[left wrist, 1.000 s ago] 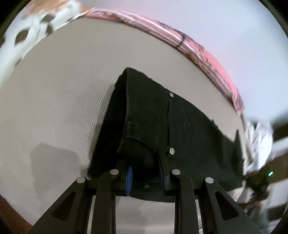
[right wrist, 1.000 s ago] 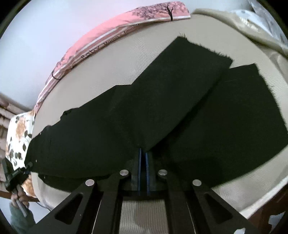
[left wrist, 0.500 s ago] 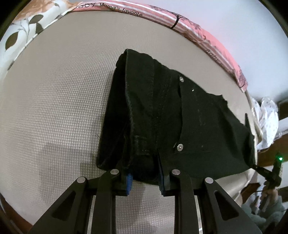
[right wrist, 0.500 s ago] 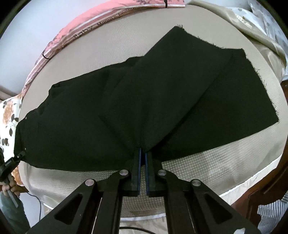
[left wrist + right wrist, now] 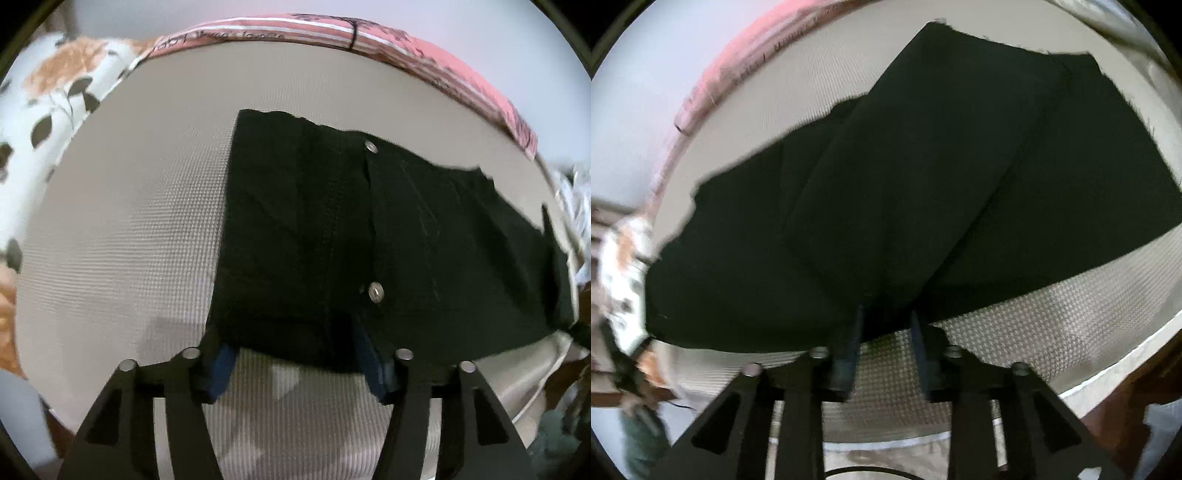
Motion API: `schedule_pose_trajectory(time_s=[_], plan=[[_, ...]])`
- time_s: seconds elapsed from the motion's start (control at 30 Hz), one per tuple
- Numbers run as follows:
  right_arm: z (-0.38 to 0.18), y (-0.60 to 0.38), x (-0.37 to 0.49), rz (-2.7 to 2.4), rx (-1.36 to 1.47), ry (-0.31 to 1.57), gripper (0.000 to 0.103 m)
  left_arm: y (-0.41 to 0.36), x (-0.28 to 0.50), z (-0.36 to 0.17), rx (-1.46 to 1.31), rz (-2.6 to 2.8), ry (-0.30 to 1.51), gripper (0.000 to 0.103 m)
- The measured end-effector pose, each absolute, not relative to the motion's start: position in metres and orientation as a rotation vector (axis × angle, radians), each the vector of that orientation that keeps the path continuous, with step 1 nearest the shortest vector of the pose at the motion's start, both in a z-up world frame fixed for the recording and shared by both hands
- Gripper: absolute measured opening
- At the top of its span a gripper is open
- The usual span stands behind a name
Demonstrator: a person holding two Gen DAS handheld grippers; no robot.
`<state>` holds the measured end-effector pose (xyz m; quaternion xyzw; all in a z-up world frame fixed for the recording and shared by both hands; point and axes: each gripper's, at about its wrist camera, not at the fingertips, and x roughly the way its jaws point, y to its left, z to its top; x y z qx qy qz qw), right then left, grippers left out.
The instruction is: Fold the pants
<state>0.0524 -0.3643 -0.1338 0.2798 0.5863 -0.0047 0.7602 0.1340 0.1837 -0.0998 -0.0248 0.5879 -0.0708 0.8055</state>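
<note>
Black pants (image 5: 332, 236) lie flat on a beige textured mattress (image 5: 129, 240), folded lengthwise with one leg over the other. The waistband end with two metal rivets (image 5: 375, 292) faces the left wrist view. My left gripper (image 5: 301, 363) is open, its blue pads at the near edge of the waistband, holding nothing. The right wrist view shows the leg end of the pants (image 5: 923, 184), the upper leg lying at an angle over the lower. My right gripper (image 5: 886, 332) is open at the near edge of the cloth, holding nothing.
A pink striped sheet (image 5: 424, 55) runs along the mattress's far edge by the wall. A floral pillow (image 5: 44, 103) lies far left. The mattress's near edge and a wooden bed frame (image 5: 1126, 398) show at lower right. Crumpled light cloth (image 5: 572, 206) sits at the right.
Both grippers have opened and let go of the pants. The pants now lie flat on the mattress. Both grippers have drawn back a little to the cloth's near edge.
</note>
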Motion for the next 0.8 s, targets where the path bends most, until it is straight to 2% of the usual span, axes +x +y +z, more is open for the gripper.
schedule_pose_trajectory(time_s=[0.07, 0.33, 0.5, 0.8], plan=[[-0.129, -0.379, 0.048, -0.024, 0.632, 1.255, 0.036, 0.176, 0.124, -0.094, -0.011, -0.18, 1.258, 0.06], [-0.125, -0.456, 0.053, -0.085, 0.745, 1.125, 0.036, 0.135, 0.09, -0.055, 0.041, -0.283, 1.144, 0.06], [-0.135, -0.51, 0.08, -0.095, 0.821, 1.075, 0.036, 0.055, 0.093, -0.043, 0.109, -0.484, 1.078, 0.06], [-0.153, -0.563, 0.118, -0.093, 0.898, 1.04, 0.035, -0.098, 0.097, -0.057, 0.228, -0.786, 1.124, 0.06]])
